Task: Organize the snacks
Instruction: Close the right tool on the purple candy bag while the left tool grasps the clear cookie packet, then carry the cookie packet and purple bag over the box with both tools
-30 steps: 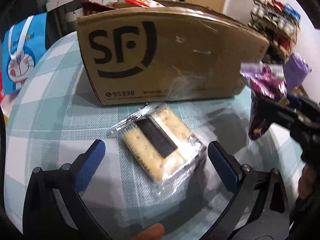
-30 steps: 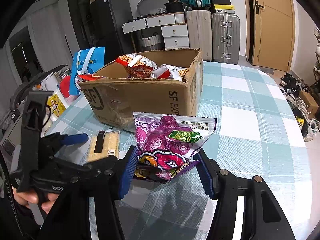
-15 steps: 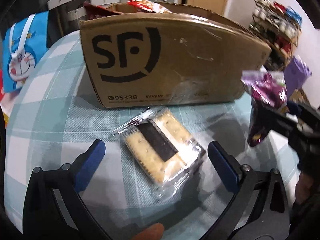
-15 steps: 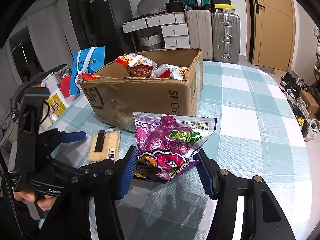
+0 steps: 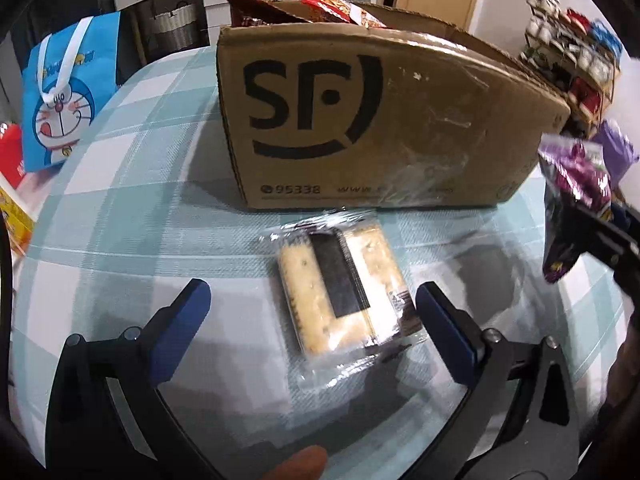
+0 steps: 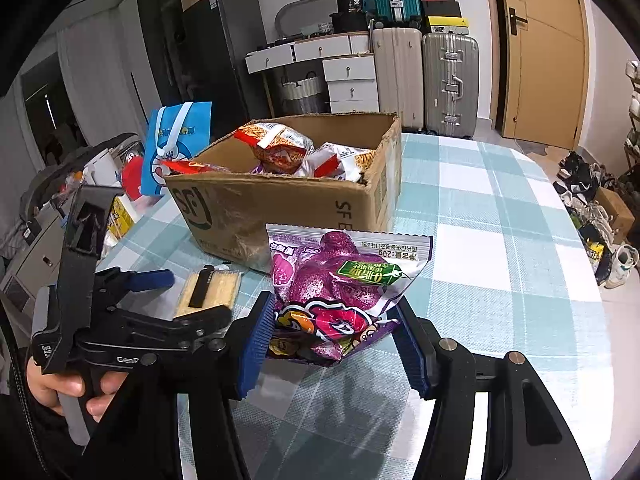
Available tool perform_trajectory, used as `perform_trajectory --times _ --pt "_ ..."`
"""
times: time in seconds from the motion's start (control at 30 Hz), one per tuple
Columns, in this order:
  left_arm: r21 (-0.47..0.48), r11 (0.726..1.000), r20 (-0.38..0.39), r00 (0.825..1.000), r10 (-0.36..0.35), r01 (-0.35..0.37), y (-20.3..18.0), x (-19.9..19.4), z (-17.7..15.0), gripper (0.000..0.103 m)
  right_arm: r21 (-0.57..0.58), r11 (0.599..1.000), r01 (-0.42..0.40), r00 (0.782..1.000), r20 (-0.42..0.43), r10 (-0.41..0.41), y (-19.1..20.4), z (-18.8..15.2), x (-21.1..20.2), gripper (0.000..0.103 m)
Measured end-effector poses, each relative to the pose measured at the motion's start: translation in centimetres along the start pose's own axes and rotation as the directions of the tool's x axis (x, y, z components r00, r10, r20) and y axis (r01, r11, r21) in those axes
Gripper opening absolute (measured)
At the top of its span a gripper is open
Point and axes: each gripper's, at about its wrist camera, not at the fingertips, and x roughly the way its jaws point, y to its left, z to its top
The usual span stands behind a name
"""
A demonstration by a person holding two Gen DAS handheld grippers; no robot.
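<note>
The right gripper [image 6: 334, 340] is clamping a purple snack bag [image 6: 340, 292] between its blue pads, the bag's lower part squeezed and crumpled while its printed top is fanning out above the jaws. The bag is hanging clear of the checked tablecloth [image 6: 500, 248], which is showing below it. Just beyond this gripper, up and slightly to its left, a cardboard box [image 6: 288, 204] marked SF is standing open, and several red and white snack packets [image 6: 280, 148] are lying inside it.

The left gripper [image 5: 312, 312] is standing wide and released, its two blue fingers [image 5: 184, 320] spread apart with nothing pressed between them. A clear-wrapped cracker pack [image 5: 340, 292] with a dark strip down its middle is lying flat on the cloth between those fingers, nearer the right-hand one and seemingly just short of touching it. The pack's far end is sitting just in front of the box's printed wall, very close to it.

From the left gripper's side, the purple bag is showing off to its right, held up in the other tool. A hand [image 6: 60, 392] is wrapping around the left gripper's handle. Past the box's left corner a blue cartoon gift bag [image 5: 64, 96] is standing upright at the table's edge.
</note>
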Motion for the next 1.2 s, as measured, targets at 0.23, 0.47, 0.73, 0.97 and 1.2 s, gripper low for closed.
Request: perform_trajectory --times 0.23,0.47,0.73,0.97,1.2 --pt "0.040 0.999 -0.008 1.000 -0.009 0.009 -0.1 -0.1 -0.1 0.090 -0.011 1.000 -0.007 1.000 -0.002 0.007 0.4 0.0 0.0 0.058" --pt "0.074 0.997 0.016 0.999 -0.032 0.031 -0.8 -0.6 -0.8 0.056 -0.017 1.000 -0.013 1.000 -0.004 0.013 0.6 0.0 0.1 0.058" --pt "0.092 0.992 0.034 0.996 -0.086 0.082 -1.2 -1.7 -1.1 0.056 -0.015 1.000 -0.012 1.000 0.003 0.012 0.5 0.0 0.0 0.058" --pt "0.118 0.988 0.079 0.990 -0.114 0.105 -2.1 -3.9 -1.1 0.056 -0.018 1.000 -0.015 1.000 0.007 0.015 0.6 0.1 -0.1 0.058" --pt "0.125 0.982 0.161 0.973 -0.164 0.144 -2.6 -7.7 -0.7 0.056 -0.025 0.999 -0.032 0.998 0.055 0.033 1.0 0.3 -1.4 0.058"
